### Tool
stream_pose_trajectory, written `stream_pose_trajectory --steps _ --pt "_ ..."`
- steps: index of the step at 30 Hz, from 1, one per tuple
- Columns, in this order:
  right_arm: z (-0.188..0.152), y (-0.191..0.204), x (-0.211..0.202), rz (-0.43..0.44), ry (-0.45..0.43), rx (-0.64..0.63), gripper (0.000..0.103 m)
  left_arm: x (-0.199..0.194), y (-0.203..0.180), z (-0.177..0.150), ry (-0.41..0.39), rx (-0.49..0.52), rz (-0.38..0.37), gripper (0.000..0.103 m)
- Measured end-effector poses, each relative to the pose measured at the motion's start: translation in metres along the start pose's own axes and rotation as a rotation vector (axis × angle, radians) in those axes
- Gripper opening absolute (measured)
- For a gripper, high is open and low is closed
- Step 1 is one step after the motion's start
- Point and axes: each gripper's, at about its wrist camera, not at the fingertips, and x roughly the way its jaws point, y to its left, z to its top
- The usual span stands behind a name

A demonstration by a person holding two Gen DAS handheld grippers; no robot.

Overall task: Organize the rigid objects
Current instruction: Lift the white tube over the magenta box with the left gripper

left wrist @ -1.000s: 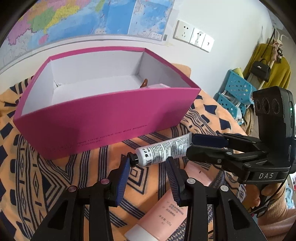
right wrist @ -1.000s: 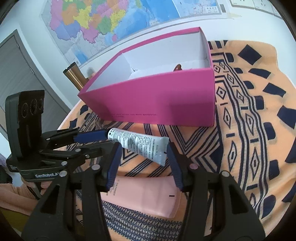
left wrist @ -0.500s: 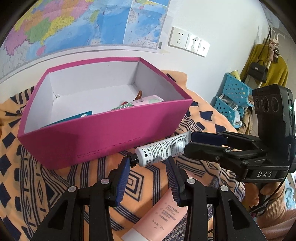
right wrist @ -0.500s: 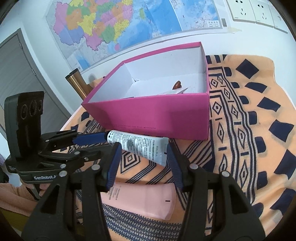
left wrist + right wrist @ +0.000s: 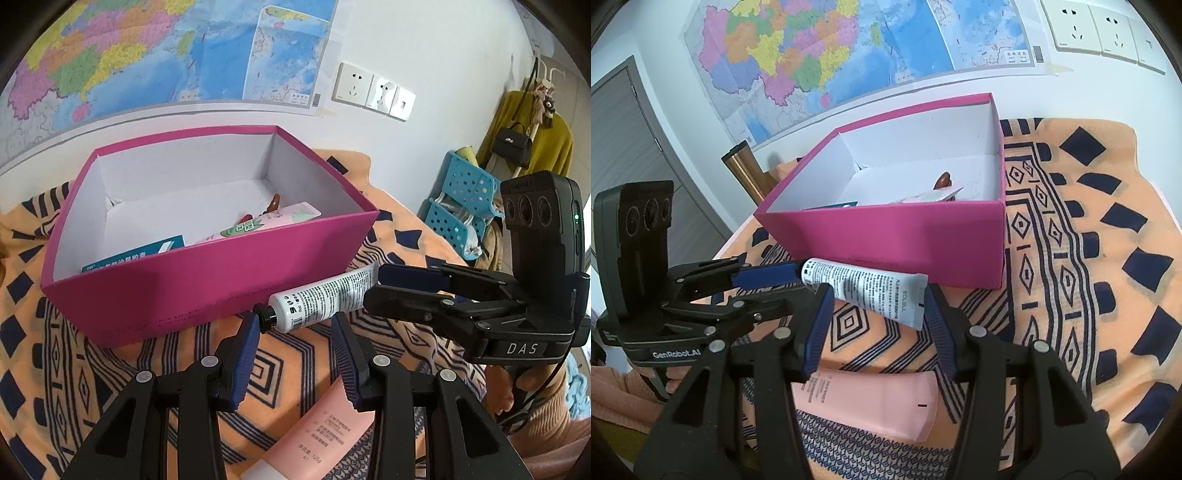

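A white tube with black print and a black cap (image 5: 321, 297) hangs in the air just in front of the pink box (image 5: 221, 280). My left gripper (image 5: 293, 341) pinches its cap end and my right gripper (image 5: 877, 314) pinches its flat end; both hold the tube (image 5: 864, 286) between them, above the cloth. The box (image 5: 905, 240) holds a pink tube (image 5: 273, 221), a teal carton (image 5: 136, 253) and a brown item (image 5: 275, 202). A larger pink tube (image 5: 317, 432) lies on the cloth under the grippers, also in the right wrist view (image 5: 871, 402).
The orange and navy patterned cloth (image 5: 1089, 258) covers the table. A copper cylinder (image 5: 744, 170) stands behind the box at the left. Blue perforated baskets (image 5: 461, 199) and a coat rack (image 5: 528, 125) stand beyond the table's right edge. A map (image 5: 147, 55) hangs on the wall.
Both grippers have risen with the white tube held between them, so more of the box's inside shows. The box and the pink tube have stayed in place.
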Motion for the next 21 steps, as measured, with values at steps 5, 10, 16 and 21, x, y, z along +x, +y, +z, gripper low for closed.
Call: stream_pose_trajectory --steps 5,10,16,21 --pt "0.005 0.001 -0.003 -0.007 -0.011 -0.01 0.053 -0.002 -0.002 0.006 -0.013 0.003 0.006 0.04" --pt "0.011 0.001 -0.007 -0.008 -0.028 -0.019 0.053 -0.003 -0.003 0.011 -0.028 0.009 0.01 0.04" --pt "0.016 0.002 -0.01 -0.015 -0.038 -0.029 0.053 -0.006 -0.005 0.015 -0.04 0.014 0.011 0.04" --pt "0.02 0.002 -0.012 -0.017 -0.046 -0.037 0.053 -0.006 -0.005 0.018 -0.045 0.014 0.015 0.04"
